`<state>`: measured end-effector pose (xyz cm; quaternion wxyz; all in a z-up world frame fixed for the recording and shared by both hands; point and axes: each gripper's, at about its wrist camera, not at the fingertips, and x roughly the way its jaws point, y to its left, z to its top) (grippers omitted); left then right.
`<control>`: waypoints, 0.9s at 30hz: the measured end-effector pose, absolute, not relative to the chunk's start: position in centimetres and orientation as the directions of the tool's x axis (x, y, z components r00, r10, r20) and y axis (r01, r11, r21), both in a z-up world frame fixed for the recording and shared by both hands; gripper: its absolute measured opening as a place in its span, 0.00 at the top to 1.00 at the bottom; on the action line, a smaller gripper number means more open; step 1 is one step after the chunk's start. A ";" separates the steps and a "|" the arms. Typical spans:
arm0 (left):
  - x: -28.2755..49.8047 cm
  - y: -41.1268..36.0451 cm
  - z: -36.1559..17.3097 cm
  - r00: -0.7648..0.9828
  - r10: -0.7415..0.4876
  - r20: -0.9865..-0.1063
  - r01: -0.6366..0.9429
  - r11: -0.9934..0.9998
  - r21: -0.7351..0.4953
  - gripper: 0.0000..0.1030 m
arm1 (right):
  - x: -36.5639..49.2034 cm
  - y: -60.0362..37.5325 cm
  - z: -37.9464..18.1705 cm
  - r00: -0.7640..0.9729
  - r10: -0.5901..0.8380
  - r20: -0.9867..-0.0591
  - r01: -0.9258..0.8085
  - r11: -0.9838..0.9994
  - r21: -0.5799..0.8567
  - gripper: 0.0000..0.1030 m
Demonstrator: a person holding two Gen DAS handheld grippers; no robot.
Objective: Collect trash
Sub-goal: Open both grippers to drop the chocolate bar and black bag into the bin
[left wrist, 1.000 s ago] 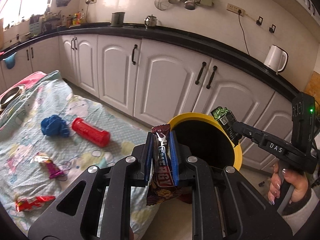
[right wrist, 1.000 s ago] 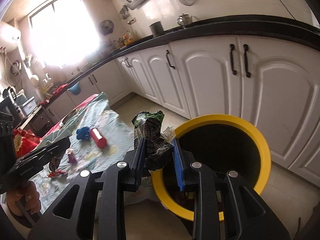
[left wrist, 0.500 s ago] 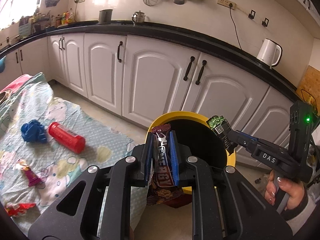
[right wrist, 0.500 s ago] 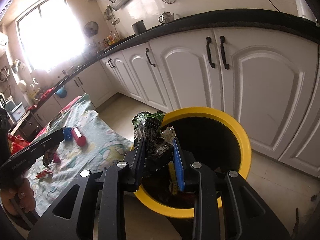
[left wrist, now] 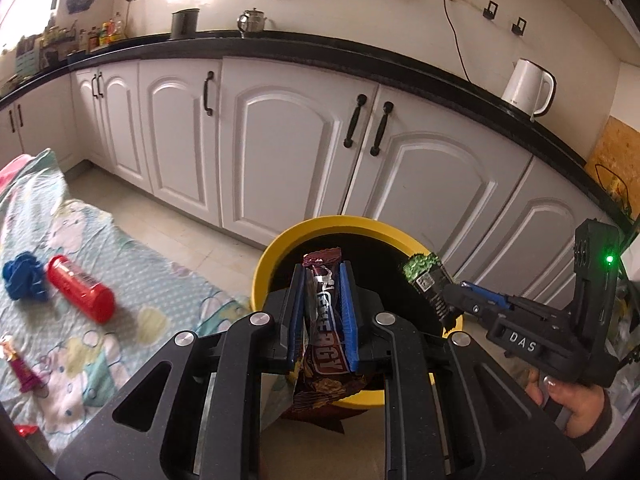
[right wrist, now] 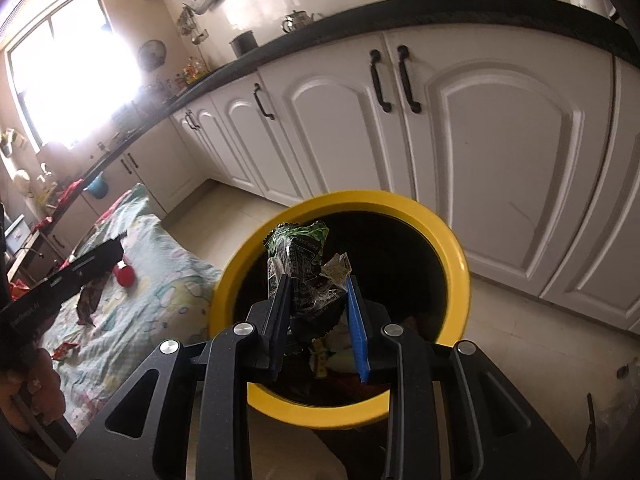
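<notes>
My left gripper (left wrist: 323, 280) is shut on a brown snack-bar wrapper (left wrist: 325, 340), held upright at the near rim of the yellow-rimmed bin (left wrist: 280, 248). My right gripper (right wrist: 316, 284) is shut on a crumpled green and black wrapper (right wrist: 298, 264) over the bin's dark opening (right wrist: 400, 264). The left wrist view shows that right gripper (left wrist: 452, 300) from the side with the green wrapper (left wrist: 426, 276) above the bin's right edge. More wrappers lie at the bottom of the bin (right wrist: 332, 356).
A patterned cloth (left wrist: 132, 288) covers the table left of the bin, with a red can (left wrist: 80, 294), a blue crumpled scrap (left wrist: 22, 276) and a pink wrapper (left wrist: 20, 368) on it. White cabinets (left wrist: 288, 152) stand close behind the bin. A hand (left wrist: 576, 404) grips the right tool.
Both grippers have moved toward the bin and lower, so the bin looms larger and sits more under the held wrappers. The table has slid off to the left. Both grips are unchanged.
</notes>
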<state>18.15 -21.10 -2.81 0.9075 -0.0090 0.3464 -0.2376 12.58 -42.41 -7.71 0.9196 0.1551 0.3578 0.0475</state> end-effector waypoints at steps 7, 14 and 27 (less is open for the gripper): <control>19.0 -22.9 -3.9 0.623 -0.446 -0.643 0.444 0.878 -0.179 0.89 | 12.6 -43.2 -9.2 0.718 0.172 -0.674 0.062 0.949 0.309 0.74; 19.8 -24.0 -5.0 0.594 -0.456 -0.663 0.457 0.869 -0.189 0.89 | 12.8 -43.5 -10.2 0.700 0.156 -0.697 0.079 0.953 0.293 0.74; 20.8 -24.2 -6.1 0.555 -0.466 -0.689 0.451 0.864 -0.222 0.88 | 13.3 -43.7 -11.0 0.683 0.160 -0.713 0.086 0.951 0.296 0.68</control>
